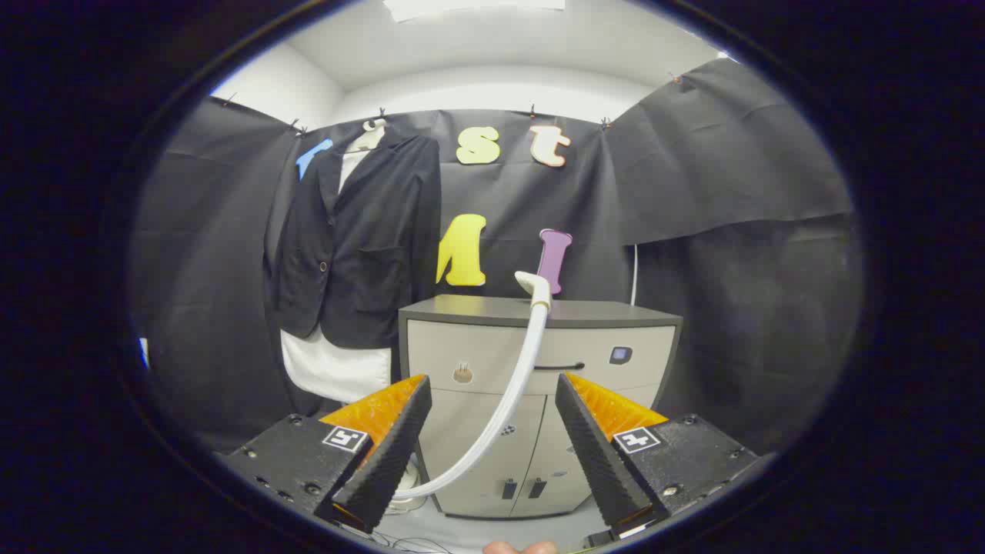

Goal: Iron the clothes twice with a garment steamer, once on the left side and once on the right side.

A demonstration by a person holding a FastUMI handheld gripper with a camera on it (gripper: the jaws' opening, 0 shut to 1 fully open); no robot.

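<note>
The booth has black cloth walls, with a white wall and ceiling above them. Beyond the jaws stands a cabinet (539, 362) with a dark top, a drawer with a thin handle and two doors below; its top serves as the worktop. The floor (477, 531) under it is pale.

The gripper (492, 431) has its jaws wide apart, and they hold nothing. Between them, farther back, a white hose (514, 392) rises in a curve from a base (408, 500) on the floor, just behind the left jaw. It goes up in front of the cabinet to the steamer head (535, 286), which is at the level of the worktop edge.

The jacket (358, 242) hangs on the back wall, ahead and to the left of the jaws, beside the cabinet. It is dark, with one button visible, worn over a white shirt (335, 369) that shows at the collar and below the hem. The jacket front looks smooth.
</note>
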